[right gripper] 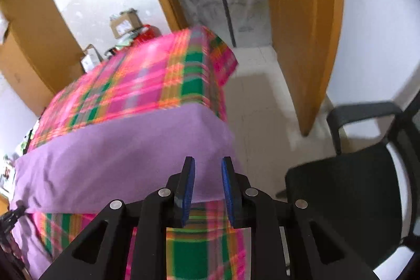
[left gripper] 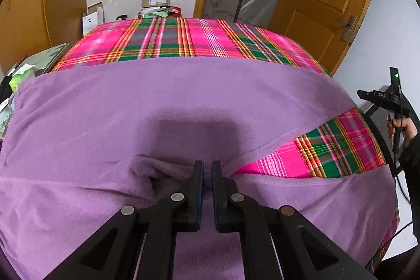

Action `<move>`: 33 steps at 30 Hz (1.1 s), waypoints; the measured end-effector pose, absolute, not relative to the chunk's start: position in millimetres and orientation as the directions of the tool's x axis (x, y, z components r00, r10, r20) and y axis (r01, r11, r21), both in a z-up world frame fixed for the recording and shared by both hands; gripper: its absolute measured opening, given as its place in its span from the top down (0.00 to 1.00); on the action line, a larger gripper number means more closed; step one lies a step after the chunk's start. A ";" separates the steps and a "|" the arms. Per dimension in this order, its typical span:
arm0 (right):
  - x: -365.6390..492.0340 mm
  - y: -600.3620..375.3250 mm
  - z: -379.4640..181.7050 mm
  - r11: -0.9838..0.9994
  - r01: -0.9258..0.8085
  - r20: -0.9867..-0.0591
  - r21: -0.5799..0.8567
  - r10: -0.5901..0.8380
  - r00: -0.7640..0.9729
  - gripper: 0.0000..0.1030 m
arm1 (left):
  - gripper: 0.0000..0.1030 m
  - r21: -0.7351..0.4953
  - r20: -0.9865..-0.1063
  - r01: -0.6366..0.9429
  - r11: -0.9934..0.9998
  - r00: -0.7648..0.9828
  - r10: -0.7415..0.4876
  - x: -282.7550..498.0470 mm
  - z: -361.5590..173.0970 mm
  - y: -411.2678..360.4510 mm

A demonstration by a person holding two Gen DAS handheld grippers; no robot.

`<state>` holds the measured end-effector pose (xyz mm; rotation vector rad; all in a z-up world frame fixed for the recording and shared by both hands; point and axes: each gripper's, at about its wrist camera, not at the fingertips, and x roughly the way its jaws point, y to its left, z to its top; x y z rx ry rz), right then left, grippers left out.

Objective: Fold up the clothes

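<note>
The left gripper (left gripper: 207,167) has its jaws pinched on the purple cloth (left gripper: 170,96) (a gathered fold). The right gripper (right gripper: 208,164) has its jaws apart and empty over the tabletop (right gripper: 136,85).

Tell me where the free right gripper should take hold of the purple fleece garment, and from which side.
Probably the straight folded edge of the purple fleece garment at its corner hanging over the plaid-covered table. That corner sits just ahead of the open right gripper, so come in from the table's side edge, one pad above and one under. The left gripper pinches a bunched fold elsewhere.
</note>
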<state>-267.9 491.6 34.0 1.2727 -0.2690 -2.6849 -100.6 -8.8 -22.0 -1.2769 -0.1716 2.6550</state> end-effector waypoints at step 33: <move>-130.2 146.8 31.1 -0.726 0.622 -0.699 0.292 -0.606 -0.379 0.74 | 0.95 -0.154 -0.755 0.256 -0.954 -0.654 -0.053 -60.9 -2.8 -168.1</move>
